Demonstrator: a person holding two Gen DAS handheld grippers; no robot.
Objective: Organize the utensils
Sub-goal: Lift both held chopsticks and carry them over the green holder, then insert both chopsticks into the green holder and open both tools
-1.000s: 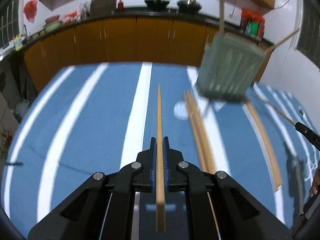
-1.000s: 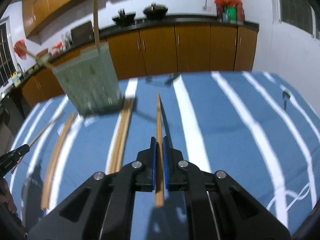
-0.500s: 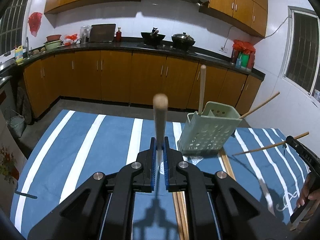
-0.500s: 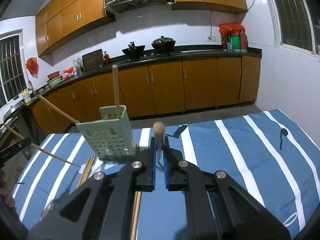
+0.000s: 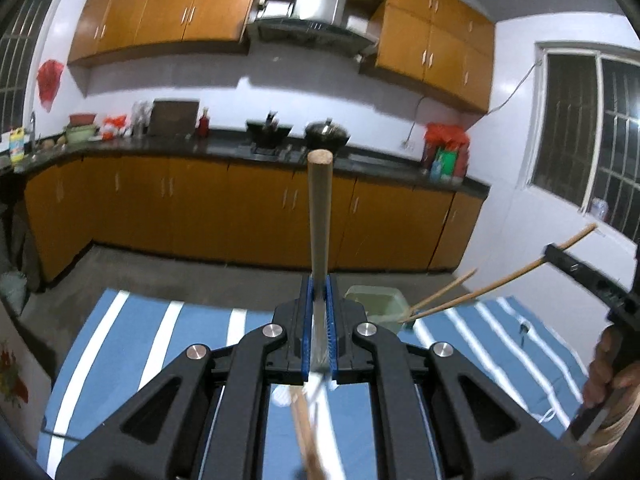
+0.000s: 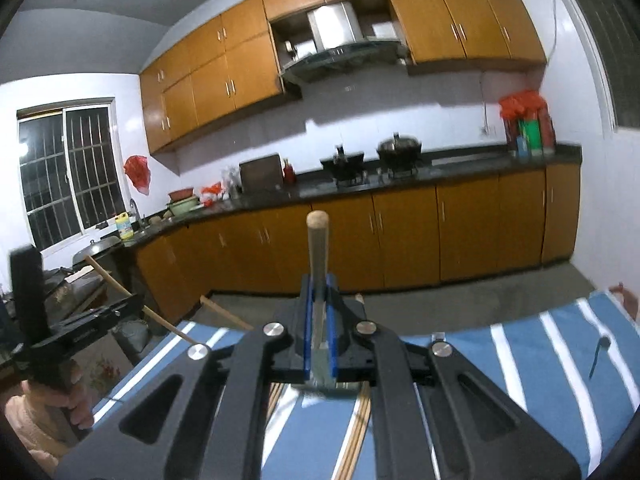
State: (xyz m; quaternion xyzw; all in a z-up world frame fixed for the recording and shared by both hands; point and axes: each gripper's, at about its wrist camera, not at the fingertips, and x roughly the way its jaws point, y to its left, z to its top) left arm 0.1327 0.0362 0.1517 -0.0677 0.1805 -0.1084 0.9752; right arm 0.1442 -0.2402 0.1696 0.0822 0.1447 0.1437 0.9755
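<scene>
Wooden cupboards [image 5: 160,204] run along the far wall, with a black worktop on top. On that worktop, from left to right, sit a yellow bottle [image 5: 17,151], a green bowl [image 5: 80,133], two dark pots [image 5: 296,134] on the stove and a red bag [image 5: 446,138]. Any writing on the bottle is too blurry to read.

Down low is a table [image 5: 132,344] with a blue cloth with white stripes. The left claw [image 5: 319,292] is pinched tight on one wooden chopstick [image 5: 319,208], which points to 12 o'clock and hides part of the cupboards behind it. At about 3 o'clock from this claw stands a pale green basket [image 5: 378,304], half hidden by the claw. One chopstick [image 5: 444,289] leans out of it toward 2 o'clock.

At the right edge of the left view, a hand [image 5: 608,372] holds the right claw [image 6: 319,300]. It is pinched tight on another chopstick [image 6: 318,248], pointing to 12 o'clock. More chopsticks [image 6: 354,444] lie on the cloth under it.
</scene>
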